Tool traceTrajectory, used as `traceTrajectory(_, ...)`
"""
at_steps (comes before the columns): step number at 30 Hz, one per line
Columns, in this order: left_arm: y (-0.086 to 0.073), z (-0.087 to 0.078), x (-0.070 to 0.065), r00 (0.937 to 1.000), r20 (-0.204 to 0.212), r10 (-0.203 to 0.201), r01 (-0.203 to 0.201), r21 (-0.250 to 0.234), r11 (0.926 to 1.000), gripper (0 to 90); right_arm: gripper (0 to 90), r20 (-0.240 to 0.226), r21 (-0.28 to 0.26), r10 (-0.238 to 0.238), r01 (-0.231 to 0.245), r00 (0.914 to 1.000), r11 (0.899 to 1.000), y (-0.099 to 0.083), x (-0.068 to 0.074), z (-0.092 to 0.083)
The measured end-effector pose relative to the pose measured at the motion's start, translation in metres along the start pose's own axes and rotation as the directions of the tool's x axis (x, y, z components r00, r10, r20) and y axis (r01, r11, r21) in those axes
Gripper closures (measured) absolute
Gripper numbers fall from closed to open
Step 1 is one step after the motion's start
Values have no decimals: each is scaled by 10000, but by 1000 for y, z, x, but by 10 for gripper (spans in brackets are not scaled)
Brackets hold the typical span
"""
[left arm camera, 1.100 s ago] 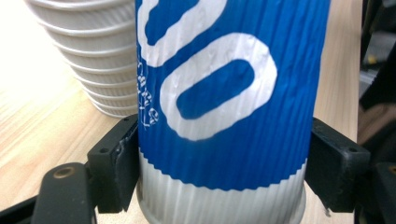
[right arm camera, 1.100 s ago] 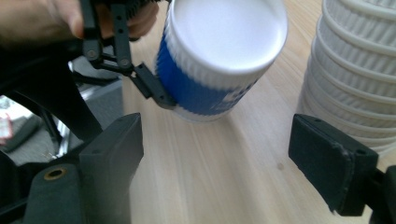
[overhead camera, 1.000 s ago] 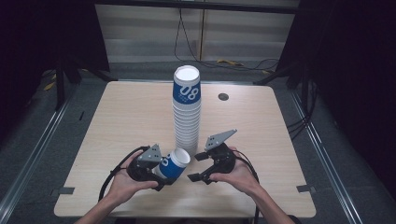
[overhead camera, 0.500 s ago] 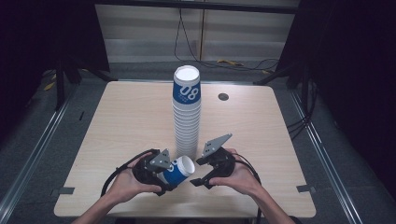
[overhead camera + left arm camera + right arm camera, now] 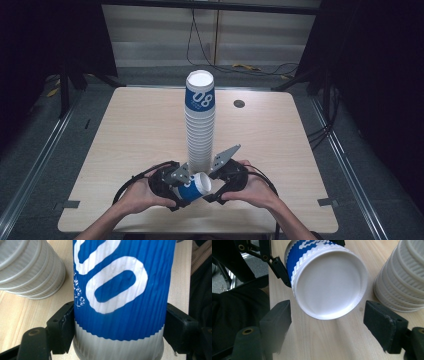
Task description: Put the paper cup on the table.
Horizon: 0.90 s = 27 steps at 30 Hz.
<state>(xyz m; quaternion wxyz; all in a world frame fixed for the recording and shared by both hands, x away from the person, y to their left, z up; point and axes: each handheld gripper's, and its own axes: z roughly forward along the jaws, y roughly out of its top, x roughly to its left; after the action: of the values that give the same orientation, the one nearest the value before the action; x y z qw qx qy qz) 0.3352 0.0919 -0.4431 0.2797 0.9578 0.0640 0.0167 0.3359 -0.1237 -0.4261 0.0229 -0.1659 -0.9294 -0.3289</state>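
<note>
The right tongs have just been closing — their pads now flank the base of the blue cup but stand apart from it, spread. The left tongs pinch that cup around its body, low in the high view's centre, tipped sideways. A handover looks likely. Its inside is hidden; the tall cup stack rises just behind on the surface.

cup: blue w/ white "08", ribbed, white base | stack: white | table: lt wood
</note>
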Motion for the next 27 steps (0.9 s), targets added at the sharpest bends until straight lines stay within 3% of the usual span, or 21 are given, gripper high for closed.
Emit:
traceTrajectory(1,0,0,0,10000,-18,24,-24,-53,10000,218,236,-94,164,89,-87,9999,9998,0,0,0)
traceTrajectory(4,1,0,-1,9998,-41,199,-199,-26,9998,219,225,179,481,-300,292,9994,9984,2,3,3)
traceTrajectory(10,1,6,-5,9994,-10,349,-349,380,9987,219,215,185,768,-478,462,9987,9960,3,3,9)
traceTrajectory(11,2,5,-3,9971,-9,764,-762,593,9953,219,211,181,808,-442,426,9989,9958,3,2,10)
traceTrajectory(12,2,7,-5,9987,3,519,-518,457,9976,219,211,159,862,-474,458,9988,9952,4,2,11)
traceTrajectory(13,3,7,-5,9979,-34,652,-650,513,9966,219,213,137,874,-497,483,9987,9950,4,2,12)
traceTrajectory(15,4,8,-10,9988,-27,490,-489,252,9985,219,219,-24,880,-505,505,9987,9948,4,2,13)
traceTrajectory(16,5,6,-9,9957,-8,925,-923,550,9942,219,214,-65,880,-523,526,9986,9947,5,3,14)
traceTrajectory(17,4,7,-13,9986,1,529,-529,291,9982,219,214,-127,867,-594,603,9982,9944,5,3,14)
traceTrajectory(20,6,6,-13,9938,55,1110,-1111,797,9906,219,213,-364,944,-604,636,9975,9935,6,6,16)
traceTrajectory(21,6,8,-15,9954,13,961,-960,649,9933,219,212,-438,934,-687,725,9967,9930,6,6,17)
traceTrajectory(23,8,7,-14,9932,141,1159,-1166,826,9897,219,209,-513,934,-618,664,9968,9934,6,8,17)
traceTrajectory(27,10,11,-17,9931,206,1151,-1163,735,9905,219,206,-641,884,-722,778,9953,9930,8,9,17)
